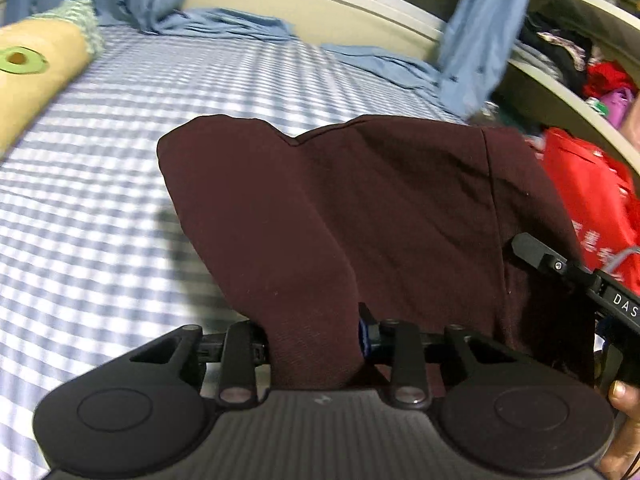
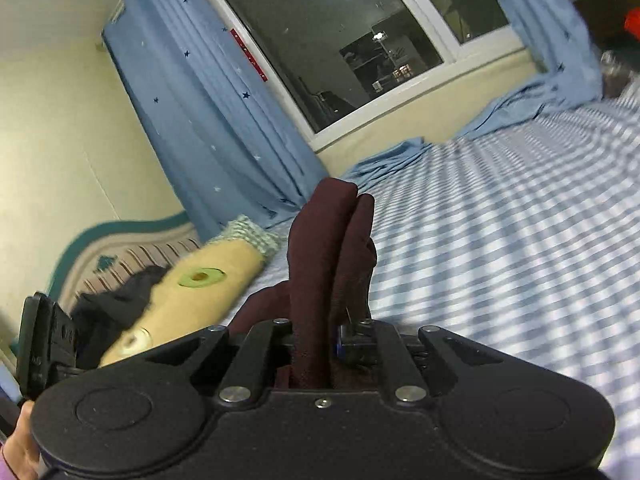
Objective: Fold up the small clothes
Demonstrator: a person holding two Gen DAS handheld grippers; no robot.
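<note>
A dark maroon garment hangs lifted above a blue-and-white checked bed sheet. My left gripper is shut on one edge of it; the cloth covers the fingertips. The right gripper's body shows at the right edge of the left wrist view, holding the garment's other side. In the right wrist view my right gripper is shut on a bunched fold of the maroon garment, which sticks up between the jaws.
A tan bolster pillow with green avocado print lies at the bed's head, also in the right wrist view. Blue curtains flank a dark window. A red bag and shelves of clothes stand on the right.
</note>
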